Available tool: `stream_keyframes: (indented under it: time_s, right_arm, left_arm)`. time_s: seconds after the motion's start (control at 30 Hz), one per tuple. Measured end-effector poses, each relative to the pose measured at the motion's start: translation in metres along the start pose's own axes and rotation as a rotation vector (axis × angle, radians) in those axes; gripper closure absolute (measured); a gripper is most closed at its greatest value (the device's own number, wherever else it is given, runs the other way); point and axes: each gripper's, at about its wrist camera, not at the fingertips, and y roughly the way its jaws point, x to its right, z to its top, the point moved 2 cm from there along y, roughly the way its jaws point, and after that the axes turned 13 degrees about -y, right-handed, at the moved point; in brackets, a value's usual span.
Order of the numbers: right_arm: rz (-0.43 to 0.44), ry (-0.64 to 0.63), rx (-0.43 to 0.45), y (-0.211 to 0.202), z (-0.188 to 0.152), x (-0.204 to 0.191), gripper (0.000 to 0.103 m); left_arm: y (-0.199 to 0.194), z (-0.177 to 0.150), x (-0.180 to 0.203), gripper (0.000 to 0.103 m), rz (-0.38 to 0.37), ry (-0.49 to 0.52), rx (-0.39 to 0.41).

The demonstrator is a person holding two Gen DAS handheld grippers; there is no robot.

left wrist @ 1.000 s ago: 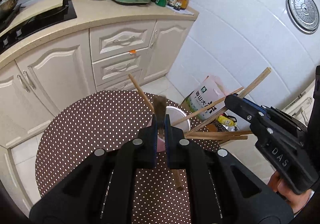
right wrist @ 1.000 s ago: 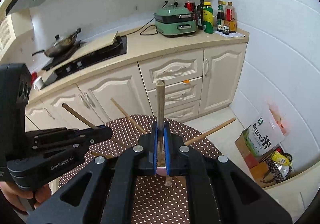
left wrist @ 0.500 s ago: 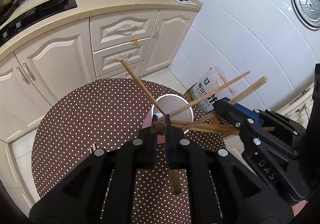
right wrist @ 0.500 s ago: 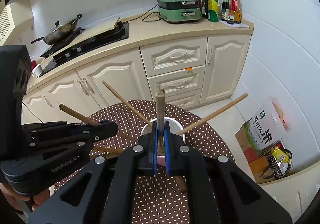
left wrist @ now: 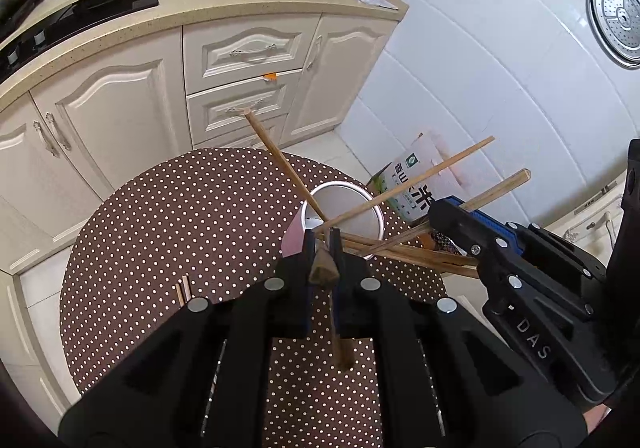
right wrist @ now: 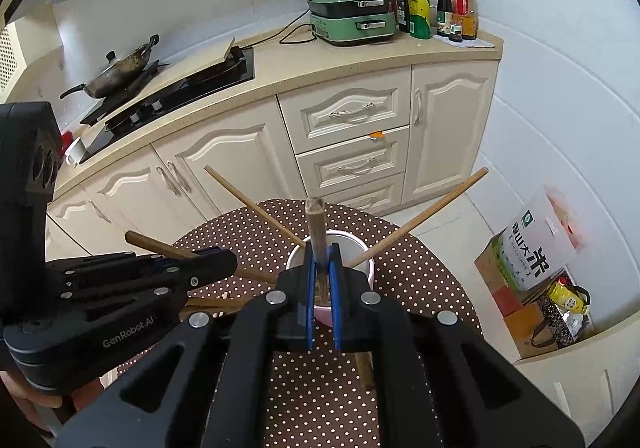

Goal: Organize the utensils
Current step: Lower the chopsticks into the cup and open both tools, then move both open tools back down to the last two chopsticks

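A round table [left wrist: 168, 215] covered in brown polka-dot cloth is seen below both cameras; two short light sticks [left wrist: 183, 290] lie loose on its left part. Toward the table's right side a pink cup [left wrist: 344, 213] with a white interior is stood upright, and several wooden chopsticks [left wrist: 404, 187] are leaned in it, fanned outward over the rim. The left gripper [left wrist: 322, 248] is angled steeply down just before the cup, its jaws nearly closed and clamped on a dark chopstick [left wrist: 340, 344], whose lower end is seen below the fingers. The right gripper [right wrist: 322, 268] is likewise angled down at the cup [right wrist: 332, 244], jaws almost shut and pinched on a second dark chopstick [right wrist: 316, 226], held upright with its top above the fingertips. "GenRobot.AI" is read on the left gripper's body in the right wrist view, "DAS" on the right gripper [left wrist: 444, 213] in the left wrist view. A rice bag [right wrist: 532, 248] printed with Chinese characters is noted on the floor at right.
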Motion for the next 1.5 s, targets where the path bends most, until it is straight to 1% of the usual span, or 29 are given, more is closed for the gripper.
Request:
stream_keyframes:
  time_s: [0.13, 0.17, 0.2, 0.23, 0.27, 0.3, 0.43, 0.53, 0.67, 0.83, 0.97, 1.1, 1.23, 1.5]
  right_arm:
    - [0.000, 0.012, 0.007, -0.004, 0.000, 0.000, 0.096]
    - [0.001, 0.016, 0.009, -0.005, 0.000, 0.000, 0.095]
    - [0.002, 0.022, 0.012, -0.007, 0.000, 0.000, 0.094]
    - [0.002, 0.026, 0.016, -0.009, 0.000, 0.000, 0.093]
    - [0.004, 0.029, 0.019, -0.010, 0.000, 0.000, 0.092]
    - [0.004, 0.031, 0.021, -0.012, 0.000, -0.001, 0.090]
    - [0.004, 0.047, 0.041, -0.023, 0.001, -0.002, 0.085]
    - [0.004, 0.056, 0.063, -0.032, 0.002, -0.004, 0.081]
    - [0.000, 0.062, 0.092, -0.047, 0.003, -0.010, 0.077]
    - [-0.007, 0.059, 0.137, -0.067, 0.006, -0.021, 0.069]
    - [-0.001, 0.048, 0.168, -0.082, 0.008, -0.035, 0.068]
    - [0.013, 0.030, 0.192, -0.095, 0.006, -0.056, 0.068]
    - [0.034, 0.012, 0.197, -0.101, 0.004, -0.078, 0.068]
    - [0.077, -0.035, 0.167, -0.100, -0.009, -0.119, 0.068]
  left_arm:
    - [-0.005, -0.001, 0.001, 0.093, -0.010, 0.001, 0.005]
    - [-0.007, -0.001, 0.002, 0.089, -0.011, 0.003, 0.008]
    - [-0.008, -0.001, 0.002, 0.082, -0.010, 0.004, 0.012]
    - [-0.011, -0.002, 0.002, 0.077, -0.014, 0.004, 0.016]
    - [-0.014, -0.002, 0.003, 0.064, -0.019, 0.002, 0.026]
    - [-0.018, -0.002, 0.003, 0.053, -0.020, -0.001, 0.039]
    - [-0.032, -0.004, 0.004, 0.053, -0.030, 0.000, 0.065]
    - [-0.045, -0.004, 0.007, 0.052, -0.027, 0.013, 0.100]
    - [-0.069, -0.006, 0.008, 0.044, -0.006, 0.038, 0.163]
    - [-0.100, -0.013, 0.001, 0.037, 0.024, 0.050, 0.238]
    - [-0.121, -0.022, -0.010, 0.032, 0.055, 0.043, 0.279]
    - [-0.139, -0.034, -0.024, 0.032, 0.077, 0.035, 0.298]
    - [-0.156, -0.046, -0.041, 0.032, 0.101, 0.022, 0.310]
    - [-0.174, -0.068, -0.075, 0.031, 0.149, -0.013, 0.314]
